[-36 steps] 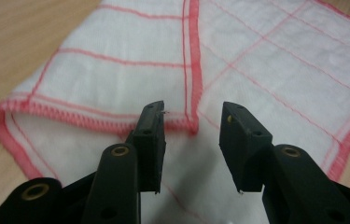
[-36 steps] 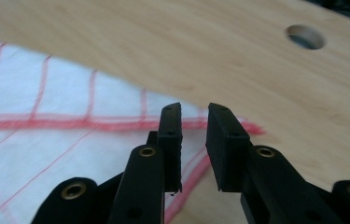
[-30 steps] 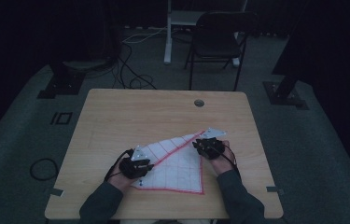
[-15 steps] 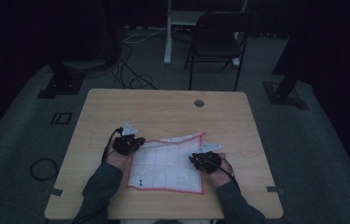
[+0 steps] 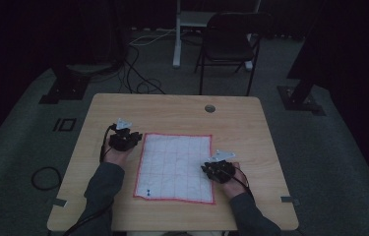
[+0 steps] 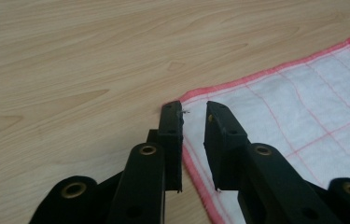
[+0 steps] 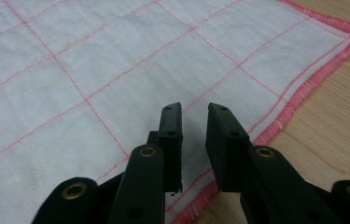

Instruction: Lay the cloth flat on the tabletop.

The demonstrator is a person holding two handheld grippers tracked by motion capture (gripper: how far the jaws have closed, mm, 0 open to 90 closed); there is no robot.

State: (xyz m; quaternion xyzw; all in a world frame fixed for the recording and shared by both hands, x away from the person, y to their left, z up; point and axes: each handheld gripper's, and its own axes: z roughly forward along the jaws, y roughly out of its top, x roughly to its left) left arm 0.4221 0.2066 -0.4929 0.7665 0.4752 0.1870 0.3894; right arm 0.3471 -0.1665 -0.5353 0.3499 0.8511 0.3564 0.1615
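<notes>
A dim room with a dark floor surrounds a light wooden table [image 5: 172,105]; a black chair [image 5: 231,42] stands beyond its far edge and cables [image 5: 138,73] trail over the floor at the far left. A white cloth [image 5: 177,167] with a red grid and red hem lies spread flat on the near middle of the table.

The left tool [image 5: 124,140] sits at the cloth's far left corner, the person's left forearm reaching up from the near edge, hand wrapped over the tool's body. In the left gripper view the left tool [image 6: 193,112] hangs just above that corner, one jaw over bare wood beside the hem, the other over the cloth [image 6: 294,116]. Its jaws have just been opening; a gap shows between them and nothing is gripped.

The right tool [image 5: 218,169] rests low at the cloth's right edge, its forearm angled in from the near right. In the right gripper view the right tool [image 7: 193,112] points across the cloth [image 7: 93,60], jaws parted with nothing between them, the hem just beside them.
</notes>
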